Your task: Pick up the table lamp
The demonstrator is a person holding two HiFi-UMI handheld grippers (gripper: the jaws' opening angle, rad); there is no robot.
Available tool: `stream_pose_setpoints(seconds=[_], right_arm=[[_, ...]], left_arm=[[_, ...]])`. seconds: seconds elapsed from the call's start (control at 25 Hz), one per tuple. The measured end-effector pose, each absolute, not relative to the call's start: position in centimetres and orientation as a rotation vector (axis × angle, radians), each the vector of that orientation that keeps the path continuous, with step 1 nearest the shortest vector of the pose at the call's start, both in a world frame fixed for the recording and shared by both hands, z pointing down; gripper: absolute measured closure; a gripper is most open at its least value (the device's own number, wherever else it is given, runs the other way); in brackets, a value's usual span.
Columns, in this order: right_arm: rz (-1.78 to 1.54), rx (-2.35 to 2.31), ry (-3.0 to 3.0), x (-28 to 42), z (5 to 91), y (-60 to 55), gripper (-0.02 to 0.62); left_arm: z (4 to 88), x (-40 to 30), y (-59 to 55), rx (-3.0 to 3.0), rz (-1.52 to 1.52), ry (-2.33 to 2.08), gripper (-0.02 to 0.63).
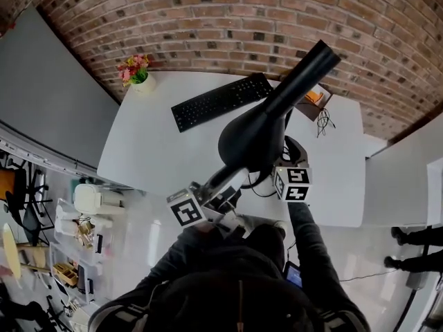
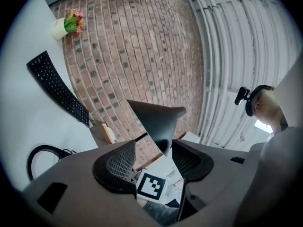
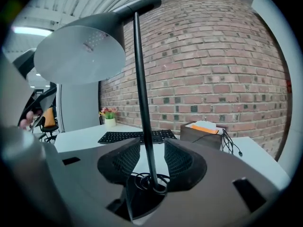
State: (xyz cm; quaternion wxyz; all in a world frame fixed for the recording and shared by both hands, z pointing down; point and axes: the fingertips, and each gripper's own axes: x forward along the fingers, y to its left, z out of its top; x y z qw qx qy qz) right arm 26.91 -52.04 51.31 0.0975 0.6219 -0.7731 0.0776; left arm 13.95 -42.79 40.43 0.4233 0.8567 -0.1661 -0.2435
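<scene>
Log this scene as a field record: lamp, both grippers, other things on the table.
Table lamp: black, thin stem, round lampshade
Right gripper: open, astride the stem, pads clear of it
Left gripper: open, lampshade ahead of it, not gripped
Table: white; holds keyboard, flower pot, brown box
Behind: brick wall
</scene>
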Motion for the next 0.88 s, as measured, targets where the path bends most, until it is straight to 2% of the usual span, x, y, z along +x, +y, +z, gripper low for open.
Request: stream_pose_setpoints(seconds=[0.12,0.24,0.36,0.6,0.72,0.88], right_arm=[[0.249,1.826,-2.297,27.0,51.6,-52.6,0.472],[0.27,1.816,-2.322,27.0,51.3,-52.9,0.472],[0.25,1.796,-2.33,26.7,51.0,-52.7,0.477],[0.244,1.804,-2.314,26.9,51.4,-52.5,0.493],[0.238,1.785,-2.311,26.4,51.4,-52.5,0.538],[0.183,1.769,-2.287,26.3,51.3,-52.5,0.546]], left_arm=[[40.2,14.1,-43.1,2.147,-0.63,-0.432,0.371],[39.5,14.4,-43.1,2.172,-0.656,-0.409,0.401],[38.5,14.4,-42.5,2.203,-0.696,-0.358,0.53],[38.5,14.5,-42.4,2.175,-0.718,-0.311,0.546],[38.5,14.5,-42.4,2.178,-0.712,-0.301,0.548],[38.5,14.5,-42.4,2.182,-0.706,-0.291,0.548]])
